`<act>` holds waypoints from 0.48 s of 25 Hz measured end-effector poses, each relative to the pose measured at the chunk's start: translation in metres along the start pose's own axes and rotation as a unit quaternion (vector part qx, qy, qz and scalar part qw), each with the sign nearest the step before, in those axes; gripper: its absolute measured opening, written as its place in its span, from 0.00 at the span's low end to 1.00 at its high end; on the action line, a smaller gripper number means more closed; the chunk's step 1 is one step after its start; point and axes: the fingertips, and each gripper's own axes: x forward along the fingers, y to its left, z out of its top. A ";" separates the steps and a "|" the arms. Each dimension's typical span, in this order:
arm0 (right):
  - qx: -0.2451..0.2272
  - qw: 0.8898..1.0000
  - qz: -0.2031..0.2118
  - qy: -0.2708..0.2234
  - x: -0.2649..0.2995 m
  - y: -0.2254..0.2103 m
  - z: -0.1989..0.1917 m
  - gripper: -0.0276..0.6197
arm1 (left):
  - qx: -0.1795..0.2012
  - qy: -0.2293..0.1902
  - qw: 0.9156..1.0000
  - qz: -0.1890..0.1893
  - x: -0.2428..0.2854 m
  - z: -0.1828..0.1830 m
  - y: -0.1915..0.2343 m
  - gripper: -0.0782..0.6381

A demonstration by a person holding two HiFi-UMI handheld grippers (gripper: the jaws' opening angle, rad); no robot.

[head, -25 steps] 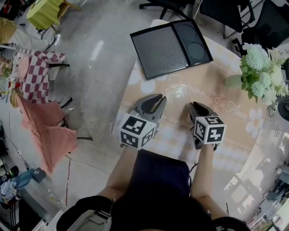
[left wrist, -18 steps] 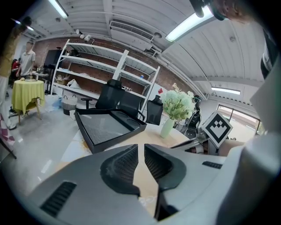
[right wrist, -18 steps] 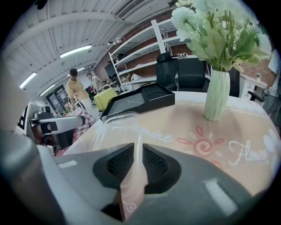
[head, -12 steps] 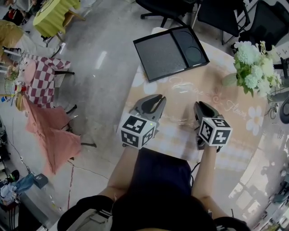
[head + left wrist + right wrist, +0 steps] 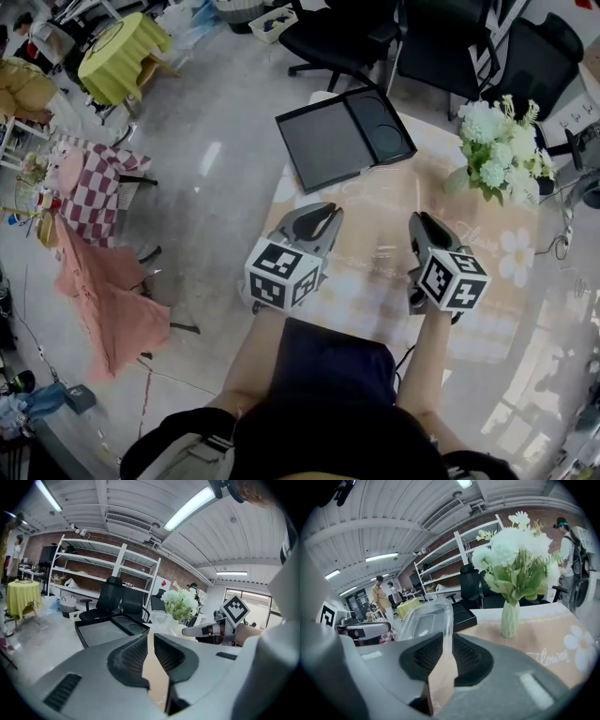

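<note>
While in right gripper (image 5: 447, 641), tub (image 5: 423, 619) empty.

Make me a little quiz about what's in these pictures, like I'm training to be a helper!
1. Pick one. What is the right gripper pinching?
A) a black tray
B) a clear plastic box
C) a chair

2. True or false: the left gripper is holding the black tray.

3. Fill the gap: the white flowers on the table stand in a pale green ____.

Key: 1 B; 2 false, its jaws are together with nothing between them; 3 vase.
</note>
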 end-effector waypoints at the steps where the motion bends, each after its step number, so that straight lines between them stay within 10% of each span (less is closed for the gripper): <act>1: -0.001 1.000 -0.002 -0.010 -0.003 0.000 0.007 0.14 | 0.004 -0.004 1.000 -0.001 0.000 0.005 -0.001 0.18; 12: -0.003 0.992 -0.009 -0.129 -0.048 -0.003 0.076 0.14 | 0.039 -0.073 0.997 -0.011 -0.001 0.066 -0.023 0.18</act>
